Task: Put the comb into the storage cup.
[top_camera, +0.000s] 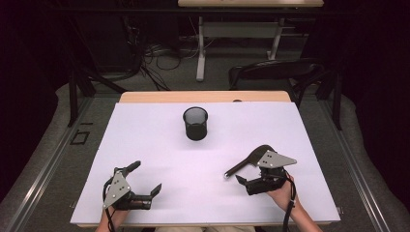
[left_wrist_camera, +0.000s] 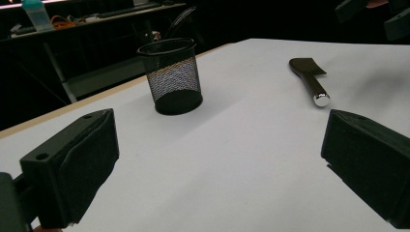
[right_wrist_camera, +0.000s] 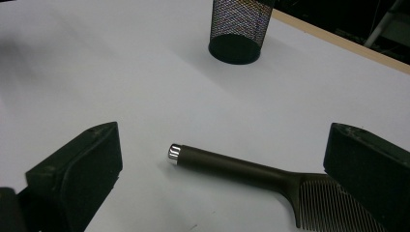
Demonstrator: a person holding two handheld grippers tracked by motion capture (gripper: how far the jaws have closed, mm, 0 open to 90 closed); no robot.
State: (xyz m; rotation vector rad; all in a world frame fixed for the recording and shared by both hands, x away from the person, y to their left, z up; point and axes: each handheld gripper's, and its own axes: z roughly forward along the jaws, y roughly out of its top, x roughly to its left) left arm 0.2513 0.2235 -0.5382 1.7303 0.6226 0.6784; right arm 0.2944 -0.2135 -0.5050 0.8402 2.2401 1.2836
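A dark brown comb [top_camera: 244, 163] with a chrome-tipped handle lies flat on the white table cover [top_camera: 159, 145], right of centre. My right gripper [top_camera: 247, 168] stands open over it. In the right gripper view the comb [right_wrist_camera: 232, 166] lies between the two spread jaws of that gripper [right_wrist_camera: 222, 171], its teeth by the right-hand jaw, with neither jaw pressing it. A black mesh cup [top_camera: 195, 123] stands upright and looks empty at the middle back. My left gripper [top_camera: 146, 177] rests open at the front left, nothing between its jaws [left_wrist_camera: 217, 164], facing the cup [left_wrist_camera: 171, 77] and the comb [left_wrist_camera: 309, 79].
The table's wooden back edge [top_camera: 203, 96] shows beyond the cover. Behind the table are another desk's legs [top_camera: 200, 48], loose cables and a dark chair [top_camera: 275, 72]. White cover stretches between the cup [right_wrist_camera: 239, 29] and both grippers.
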